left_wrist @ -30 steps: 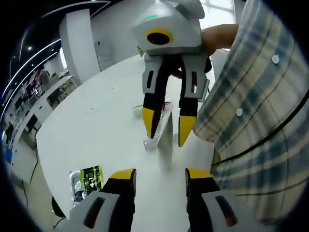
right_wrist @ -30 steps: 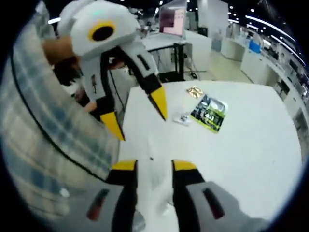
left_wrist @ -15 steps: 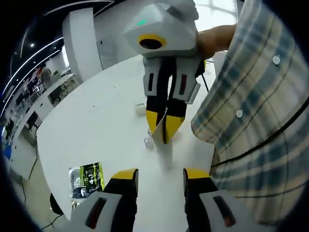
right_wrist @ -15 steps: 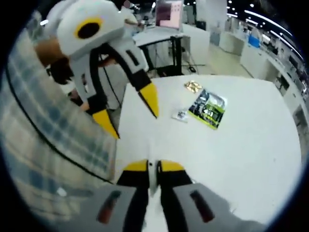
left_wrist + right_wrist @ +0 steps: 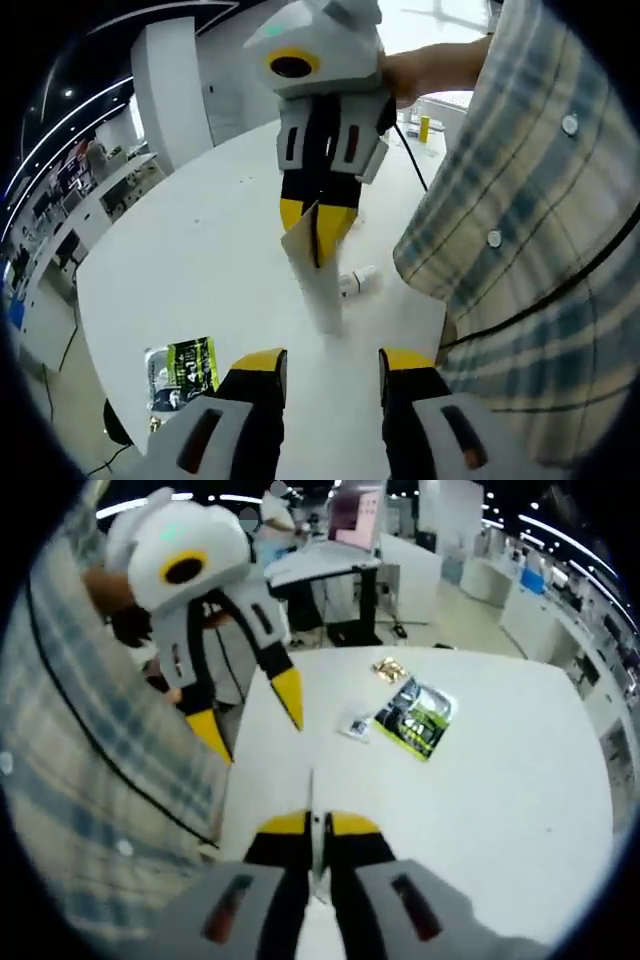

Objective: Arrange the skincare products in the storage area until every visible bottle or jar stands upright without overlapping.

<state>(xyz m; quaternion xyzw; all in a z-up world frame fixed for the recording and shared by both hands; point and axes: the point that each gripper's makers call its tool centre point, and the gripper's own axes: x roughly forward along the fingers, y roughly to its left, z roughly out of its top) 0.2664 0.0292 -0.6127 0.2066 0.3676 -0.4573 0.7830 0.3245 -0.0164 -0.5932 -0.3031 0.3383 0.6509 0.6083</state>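
Observation:
A white tube (image 5: 322, 295) stands nearly upright, cap end down on the white table (image 5: 200, 250). My right gripper (image 5: 318, 230) comes down from above and is shut on the tube's flat crimped top. In the right gripper view the tube's thin edge (image 5: 311, 792) rises between the shut jaws of my right gripper (image 5: 317, 825). A small white bottle (image 5: 357, 281) lies on its side just right of the tube. My left gripper (image 5: 330, 362) hangs open in front of the tube, holding nothing; it appears as the left gripper (image 5: 250, 715) at upper left, jaws spread.
A green packet (image 5: 415, 718) lies flat on the table, with a small sachet (image 5: 358, 725) and a gold wrapper (image 5: 390, 668) beside it. The person's plaid shirt (image 5: 520, 230) fills one side. A yellow bottle (image 5: 425, 127) and a cable sit at the far edge.
My right gripper has shut on the lying tube's crimped end and lifted it to stand on its cap. The small white bottle behind it has come into sight.

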